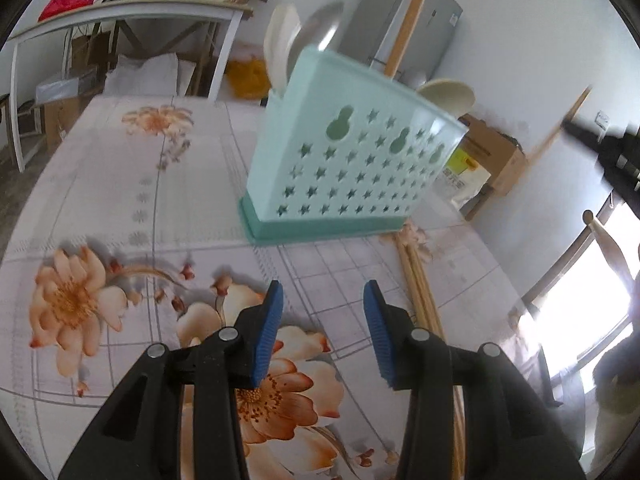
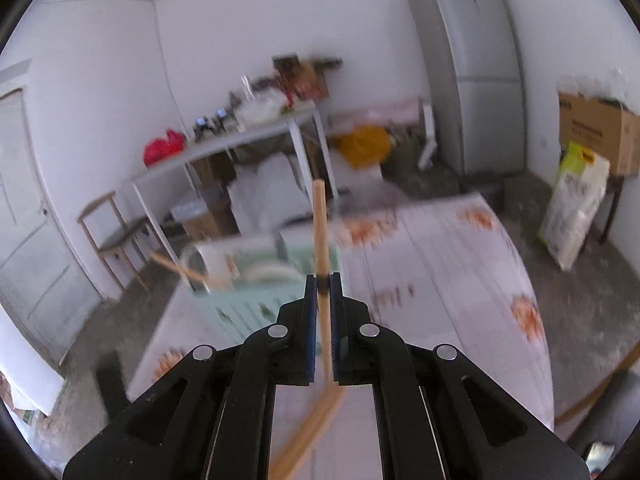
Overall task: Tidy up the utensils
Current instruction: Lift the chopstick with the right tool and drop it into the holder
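i see the desk under a pale cloth printed with orange flowers. behind it stand a white side table loaded with clutter, a grey fridge, cardboard boxes and a closed door; the floor is bare and grey.

my left claw hovers over the cloth, its blue pads apart, gripping nothing. the mint utensil holder stands upright ahead of it, well apart, with spoons and one chopstick rising from its top. loose chopsticks lie flat just right of this claw, long axis running away toward the holder's base.

my right claw is pinched closed on one chopstick. its long axis follows the claw's line, the far end pointing past the fingertips above the blurred holder.
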### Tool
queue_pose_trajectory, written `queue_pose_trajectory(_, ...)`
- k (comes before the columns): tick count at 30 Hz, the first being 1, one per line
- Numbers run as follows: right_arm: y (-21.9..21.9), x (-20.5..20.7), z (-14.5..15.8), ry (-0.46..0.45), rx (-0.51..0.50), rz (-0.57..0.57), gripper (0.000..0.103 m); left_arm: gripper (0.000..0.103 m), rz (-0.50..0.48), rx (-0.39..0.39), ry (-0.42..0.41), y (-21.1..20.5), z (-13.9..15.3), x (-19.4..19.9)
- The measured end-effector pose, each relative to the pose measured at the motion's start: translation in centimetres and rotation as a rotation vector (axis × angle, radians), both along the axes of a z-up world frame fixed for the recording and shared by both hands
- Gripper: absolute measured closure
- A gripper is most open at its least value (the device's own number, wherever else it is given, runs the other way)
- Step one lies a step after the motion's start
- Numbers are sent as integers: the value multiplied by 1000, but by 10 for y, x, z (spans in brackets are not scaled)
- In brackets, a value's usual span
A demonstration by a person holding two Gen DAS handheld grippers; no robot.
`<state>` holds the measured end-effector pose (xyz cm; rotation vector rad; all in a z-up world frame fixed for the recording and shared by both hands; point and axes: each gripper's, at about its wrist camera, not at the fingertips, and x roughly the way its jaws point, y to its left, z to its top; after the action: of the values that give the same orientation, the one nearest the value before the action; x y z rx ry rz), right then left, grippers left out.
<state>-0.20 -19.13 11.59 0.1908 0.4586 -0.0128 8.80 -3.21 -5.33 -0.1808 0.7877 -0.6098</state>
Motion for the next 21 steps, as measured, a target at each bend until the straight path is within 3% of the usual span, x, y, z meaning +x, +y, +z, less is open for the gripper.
queue_pose_trajectory(5,6,10,39,-114,-20,52,99,63,35,0,51,5,-12,9)
queue_pose_trajectory(13,16,41,95,-244,36,193,99,63,53,-1,74,8,-13,10)
queue_pose_trajectory(17,24,57,96,-253,24,218,99,63,55,10,74,6,-13,11)
queue_pose_trajectory(21,33,81,74,-209,-13,220,99,63,61,17,75,6,-14,12)
